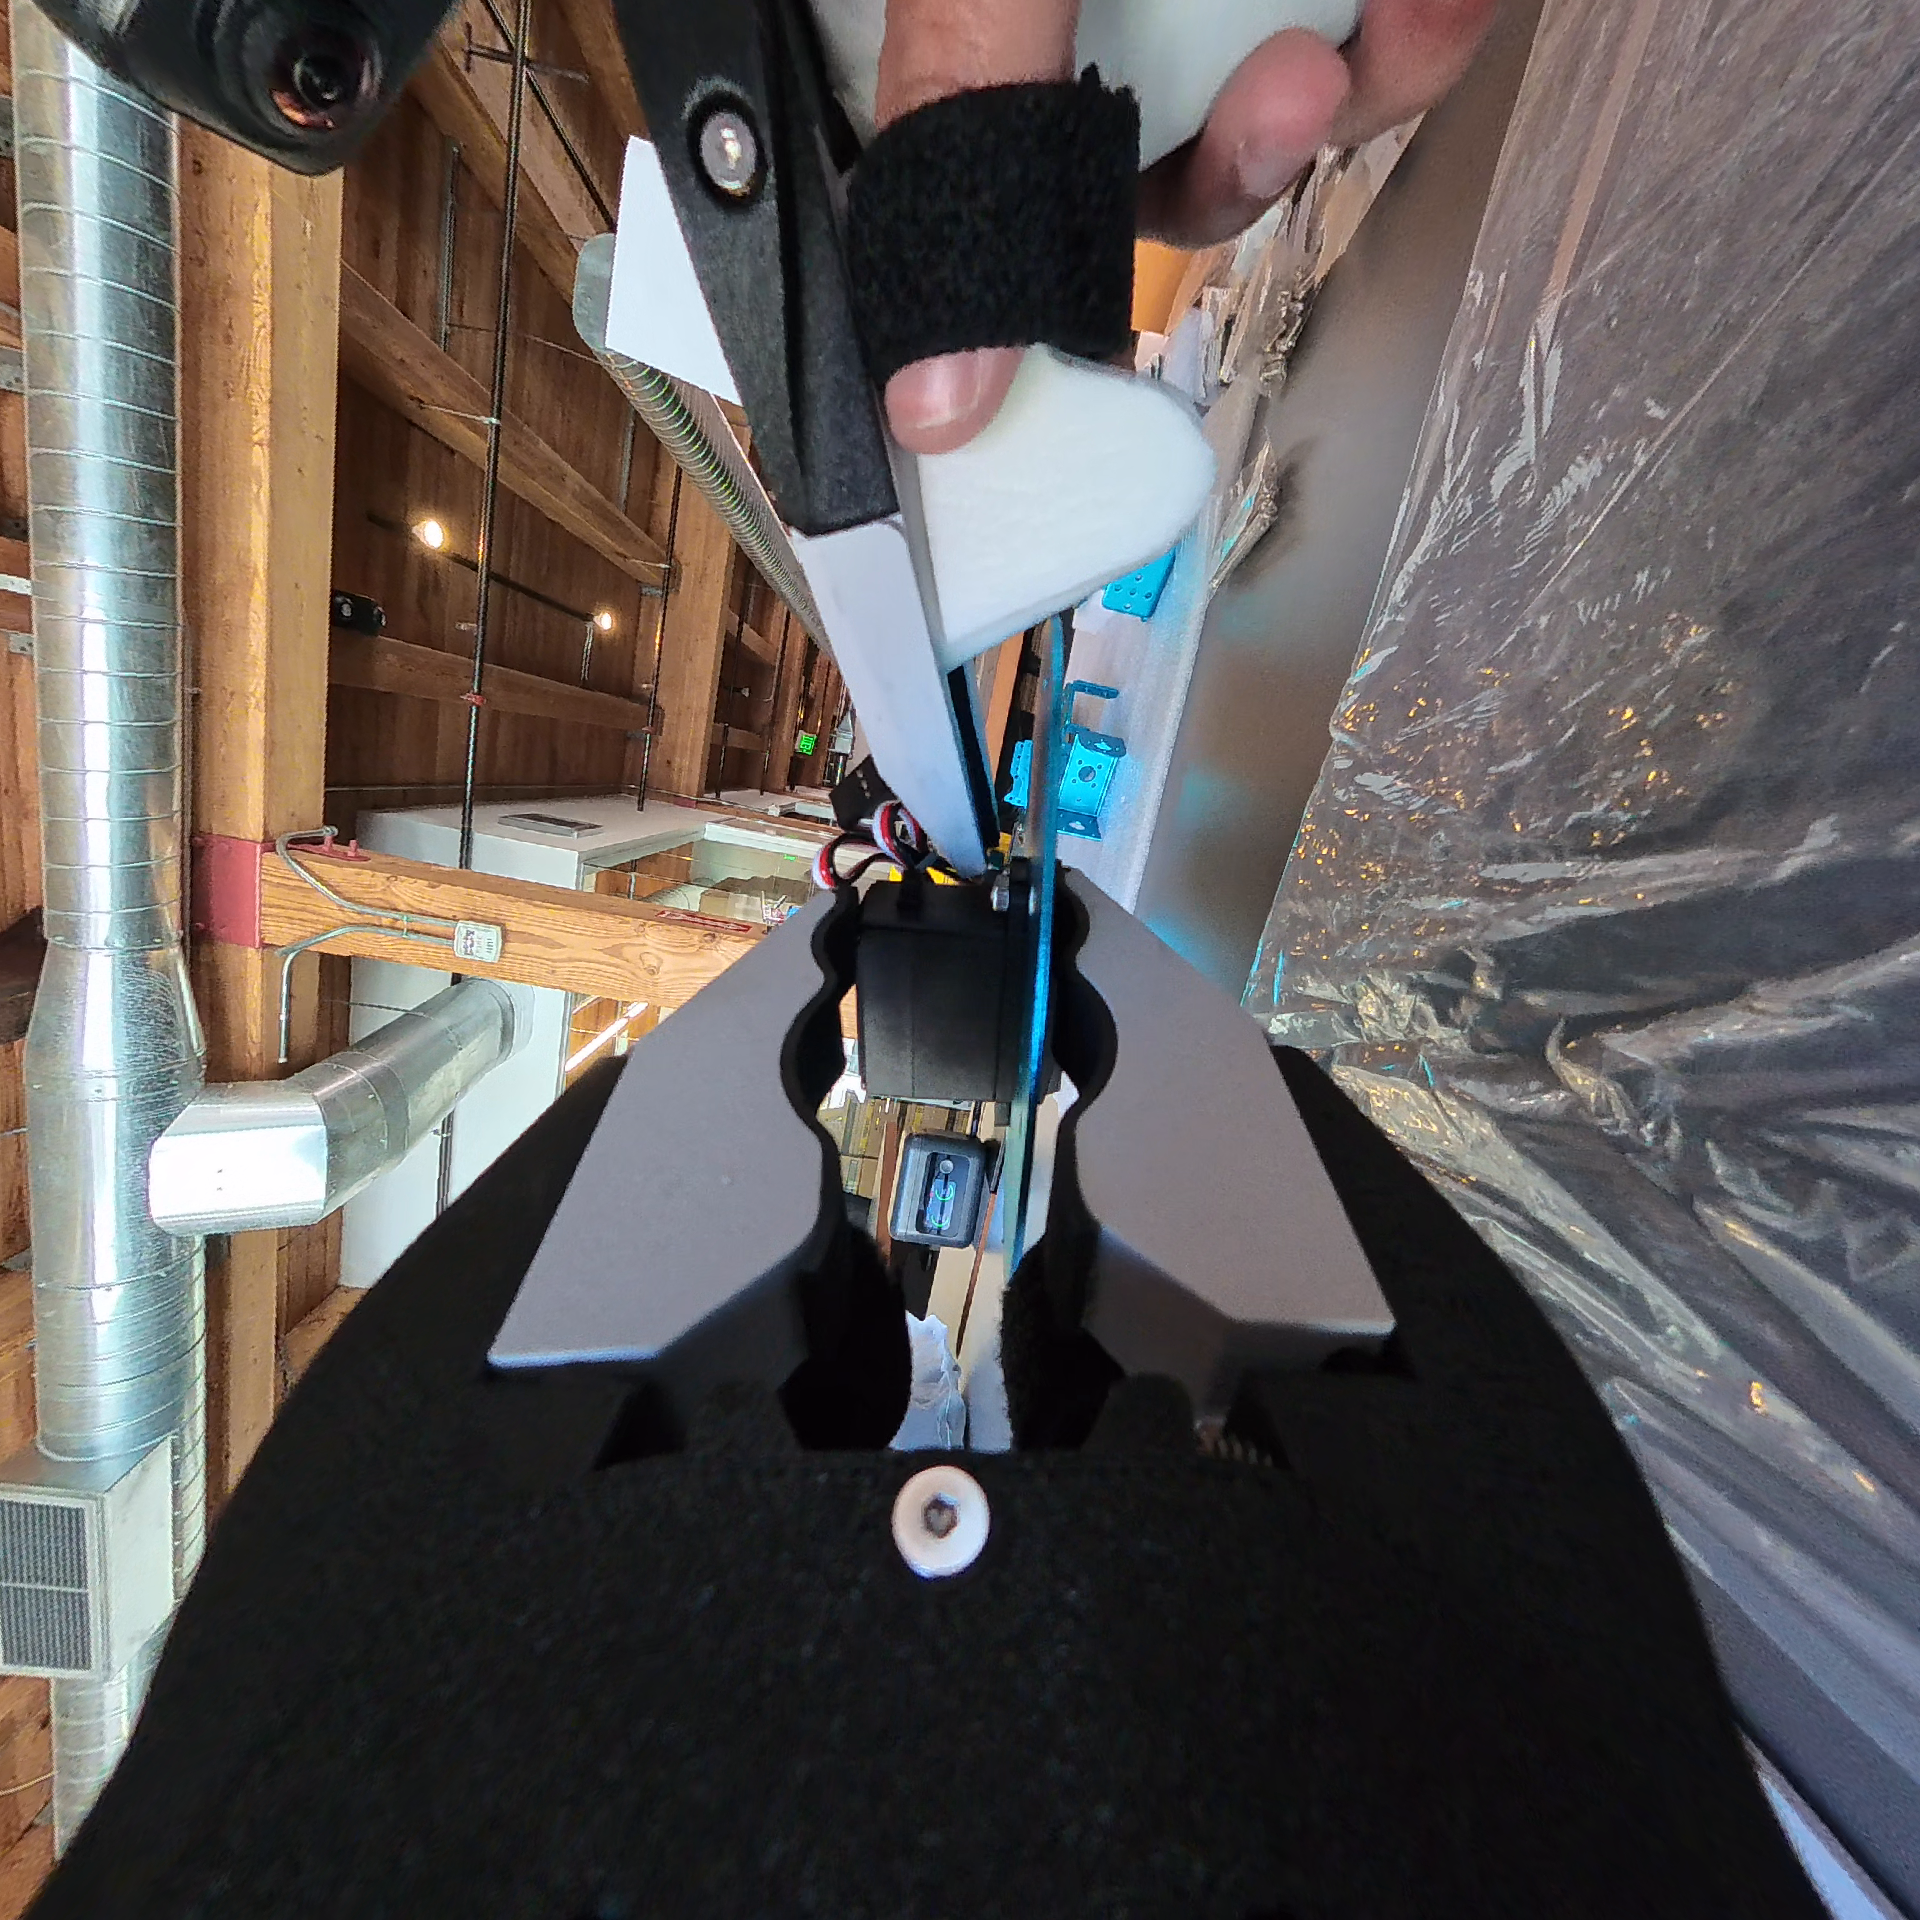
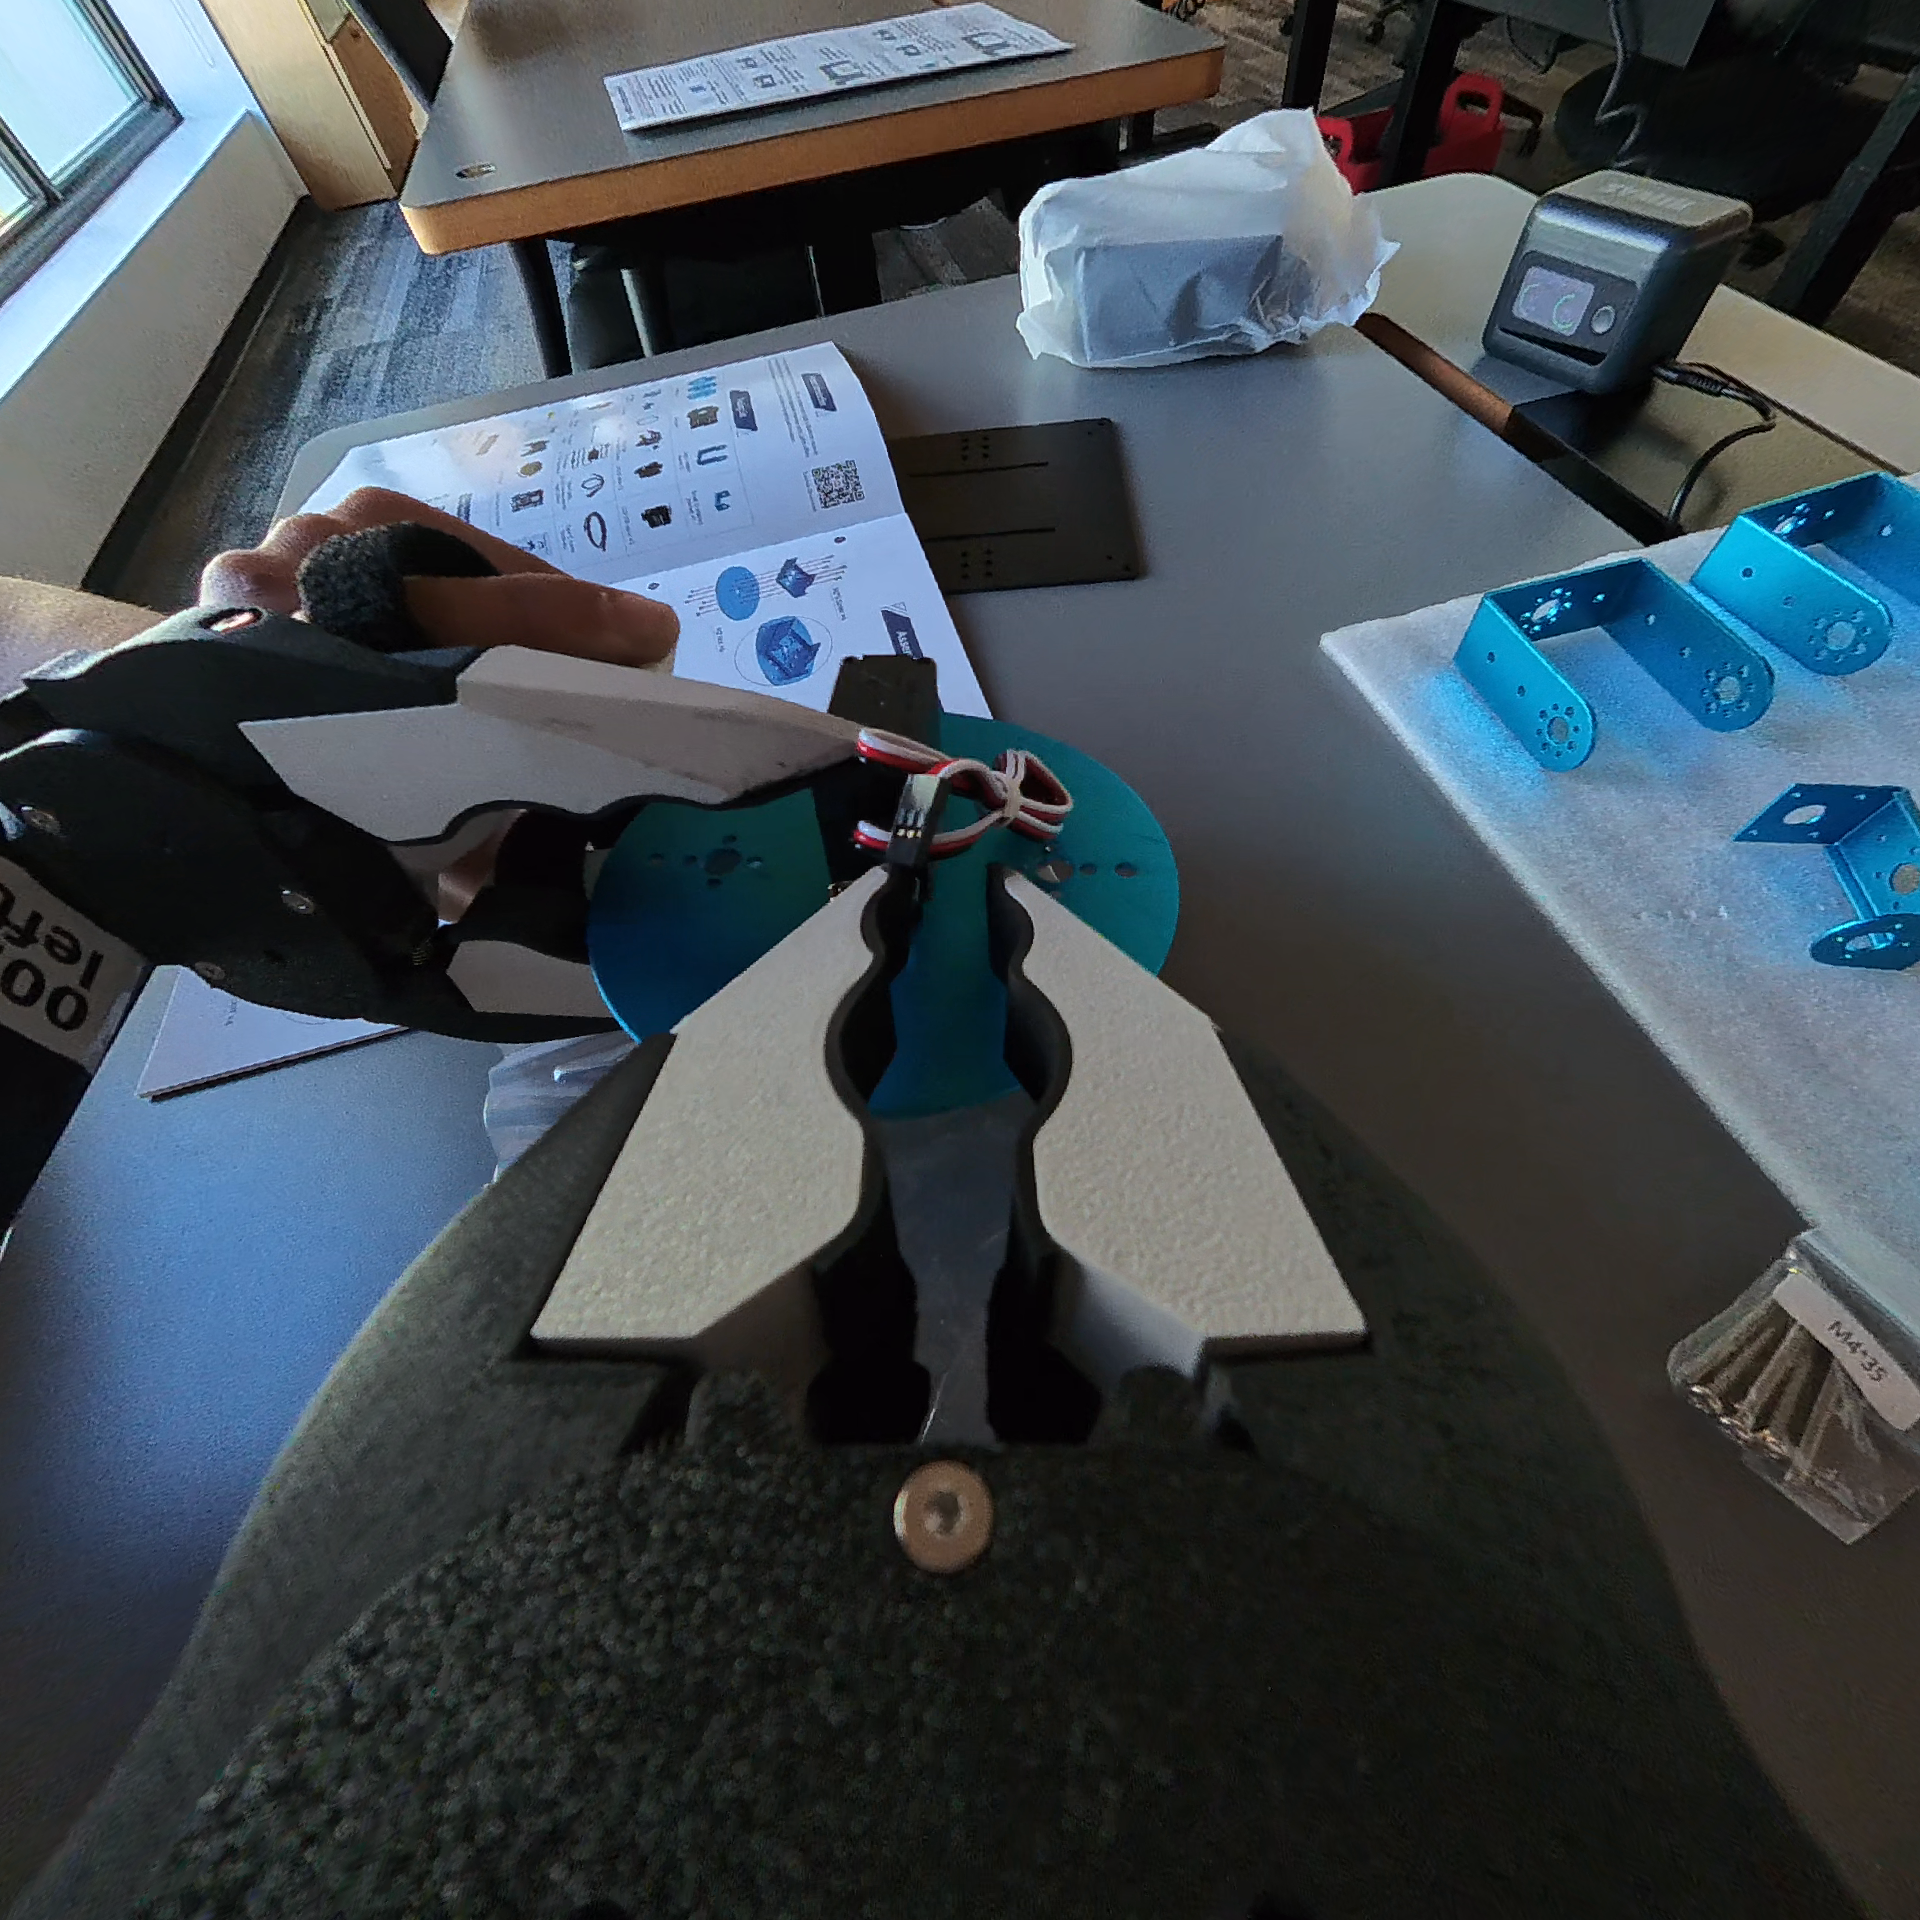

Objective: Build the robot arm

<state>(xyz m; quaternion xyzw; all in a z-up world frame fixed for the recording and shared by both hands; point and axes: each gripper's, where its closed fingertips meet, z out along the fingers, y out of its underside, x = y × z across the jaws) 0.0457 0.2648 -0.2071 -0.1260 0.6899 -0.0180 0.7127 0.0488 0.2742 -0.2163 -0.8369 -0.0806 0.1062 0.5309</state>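
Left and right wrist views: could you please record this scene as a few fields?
Left gripper: shut on black box-shaped servo motor and round blue metal plate
Right gripper: open, tips beside servo's black wire connector
Nearby: blue metal U-brackets on white foam sheet, printed booklet
Surface: grey table

Workshop or maker-lab in an office-type building. Grey table (image 2: pixel 1299 727) with blue metal brackets (image 2: pixel 1621 665) on a white foam sheet (image 2: pixel 1558 883), bagged screws (image 2: pixel 1808 1392), open assembly manual (image 2: pixel 665 488), black drilled plate (image 2: pixel 1023 504). Carpet floor (image 2: pixel 395 332), second table (image 2: pixel 831 135) behind. Exposed timber beams (image 1: pixel 468 925) and silver air ducts (image 1: pixel 104 727) overhead.
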